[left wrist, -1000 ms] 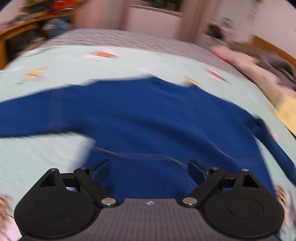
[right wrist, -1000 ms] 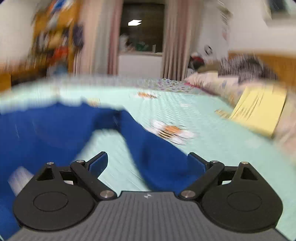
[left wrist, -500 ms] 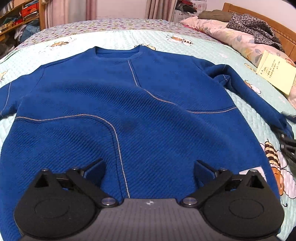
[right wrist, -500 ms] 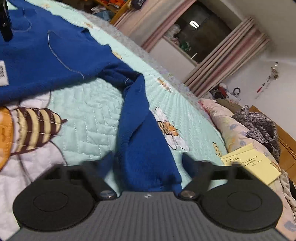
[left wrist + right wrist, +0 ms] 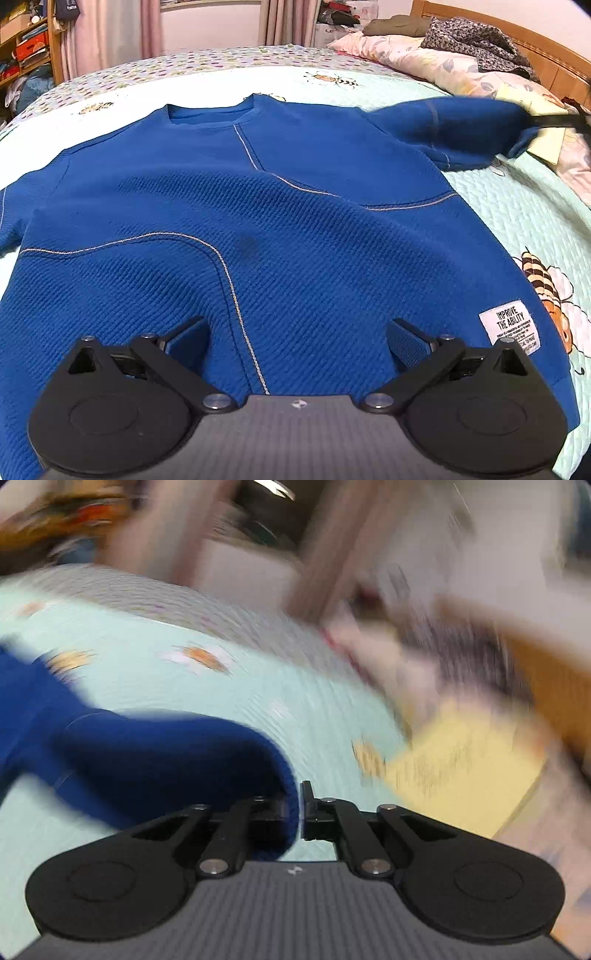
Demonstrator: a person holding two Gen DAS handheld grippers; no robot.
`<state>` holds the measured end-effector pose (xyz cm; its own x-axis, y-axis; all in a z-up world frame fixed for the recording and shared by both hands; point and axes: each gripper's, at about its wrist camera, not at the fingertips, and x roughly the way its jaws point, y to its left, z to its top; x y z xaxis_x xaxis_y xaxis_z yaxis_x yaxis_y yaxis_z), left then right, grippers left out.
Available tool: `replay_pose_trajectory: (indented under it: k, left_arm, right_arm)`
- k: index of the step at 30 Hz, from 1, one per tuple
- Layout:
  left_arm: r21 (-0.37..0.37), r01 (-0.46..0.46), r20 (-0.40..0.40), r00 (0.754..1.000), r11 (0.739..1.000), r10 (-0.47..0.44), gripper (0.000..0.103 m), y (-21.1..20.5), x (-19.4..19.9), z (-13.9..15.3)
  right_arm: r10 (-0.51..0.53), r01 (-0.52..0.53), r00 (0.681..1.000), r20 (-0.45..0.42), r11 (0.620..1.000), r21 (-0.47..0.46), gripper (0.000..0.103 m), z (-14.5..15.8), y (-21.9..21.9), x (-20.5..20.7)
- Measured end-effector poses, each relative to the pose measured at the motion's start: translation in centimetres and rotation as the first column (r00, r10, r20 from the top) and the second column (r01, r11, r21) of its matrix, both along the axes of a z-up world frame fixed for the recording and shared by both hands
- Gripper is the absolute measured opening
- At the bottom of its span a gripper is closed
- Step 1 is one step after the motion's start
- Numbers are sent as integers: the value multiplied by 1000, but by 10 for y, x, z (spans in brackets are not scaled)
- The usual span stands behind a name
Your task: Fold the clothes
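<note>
White patch (image 5: 509, 328) on sweater (image 5: 280, 236) hem reads "IMPROVE THE ABILITY"; smaller print unreadable. Sweater lies flat, front up, mid-bed, hem at near edge. Left gripper (image 5: 297, 341) spread wide over the hem, nothing between the fingers. Right gripper (image 5: 295, 806) closing on sleeve cuff (image 5: 284, 775), cuff pinched, sleeve lifted off the bed (image 5: 524, 221). Yellow paper (image 5: 465, 764) and pillow (image 5: 424, 59) along right edge, writing too blurred. Shelves (image 5: 26, 48) far left.
</note>
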<state>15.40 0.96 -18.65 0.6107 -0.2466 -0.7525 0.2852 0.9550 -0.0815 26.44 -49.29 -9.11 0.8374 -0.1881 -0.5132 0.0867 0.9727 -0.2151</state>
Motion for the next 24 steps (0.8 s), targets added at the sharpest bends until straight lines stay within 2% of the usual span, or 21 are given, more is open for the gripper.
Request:
replay_pose_trajectory:
  k: [1,2,3,4,6,9,11,12,13,15,16,17,20,21,24]
  left_arm:
    - [0,5,1,1000,1000,-5,102,0,0,0]
    - [0,10,2,1000,1000,-10,102,1,0,-1]
    - [-1,15,4,1000,1000,-15,102,1,0,-1]
    - [0,17,7,1000,1000,-17,102,1,-1,-2]
    - [2,21,14,1000,1000,-21,102,1,-1,-3]
    - [16,28,21,999,999,-29,102,-2,-2,-4]
    - [15,24,21,999,1000,-24,102,-2,-2,-5]
    - [15,21,21,1000,1000,-22,102,-2,-2,-4]
    - [14,19,21,1000,1000,-19,102,-2,-2,-4]
    - [16,17,22,1000,1000,-17,102,-2,-2,-4]
    - [17,18,24,1000,1000,-18,102,-2,-3,-4]
    - [17,19,26,999,1000,-19,102,-2,-3,-5]
    - [20,15,32,999,1000,-15,102,-3,-4,-5]
    - [23,12,33,999,1000,-13,102,-3,-4,-5]
    - [27,11,35,999,1000,-12,102,-4,-4,-5]
  right_arm:
    - [-56,58,998,-17,993,100,40,-2,-22,16]
    - [-112,112,994,-11,972,208,42,-8,-40,23]
    - [-162,157,987,-7,940,302,48,-14,-55,24]
    - [-203,189,979,-2,907,377,49,-20,-63,16]
    - [-271,233,963,-2,825,515,49,-34,-76,-1]
    - [-287,214,958,-7,698,683,50,-55,-81,-31]
    - [-316,204,949,-7,595,777,52,-69,-87,-50]
    - [-362,219,932,3,570,792,57,-71,-93,-55]
    - [-397,244,918,16,595,766,62,-71,-99,-56]
    - [-445,296,895,36,652,699,64,-70,-109,-56]
    - [-422,307,906,27,701,644,64,-70,-110,-50]
    - [-390,295,920,21,729,617,64,-69,-110,-47]
    - [-289,182,956,55,728,661,70,-66,-106,-53]
    - [-259,147,963,71,728,670,76,-66,-103,-56]
    - [-219,98,970,103,745,660,87,-70,-88,-69]
